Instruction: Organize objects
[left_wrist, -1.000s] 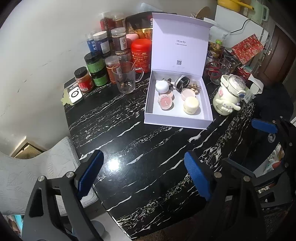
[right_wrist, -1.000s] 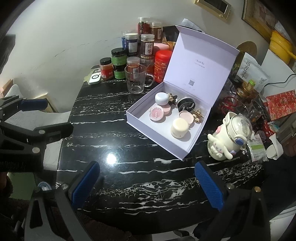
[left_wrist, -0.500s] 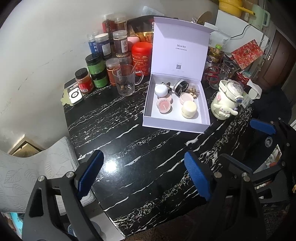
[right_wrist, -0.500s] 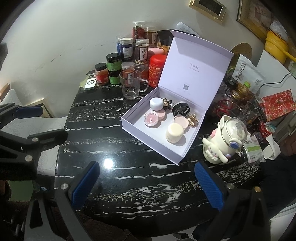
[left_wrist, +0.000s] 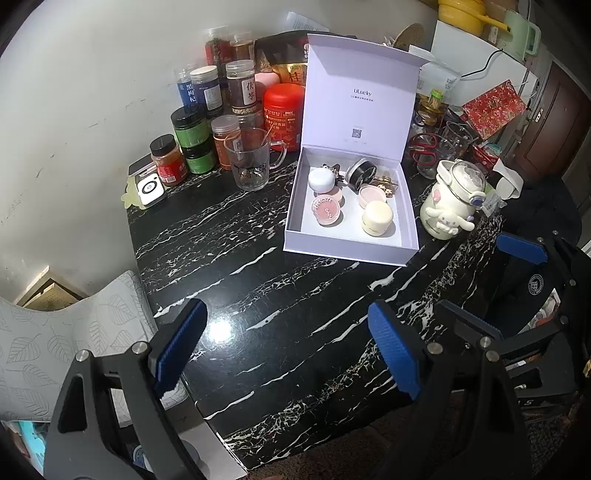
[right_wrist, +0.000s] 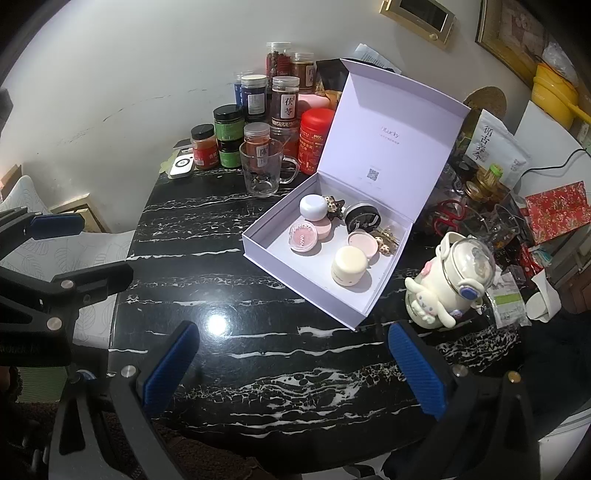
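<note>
I am holding both the left gripper (left_wrist: 284, 347) and the right gripper (right_wrist: 295, 365) open and empty, near the table edge. The small jars are sitting inside the lavender box (right_wrist: 295, 280), further off. Risk: reaching in, I may be knocking the upright lid or the cream jar (right_wrist: 350, 266).

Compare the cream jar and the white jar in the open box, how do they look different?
The cream jar is pale yellow and taller, with a straight-sided body; the white jar is white, lower and more domed. The cream jar stands at the box's near side, toward the cartoon-dog bottle; the white jar sits at the back, near the raised lid. Both are small, round, closed and upright.
</note>
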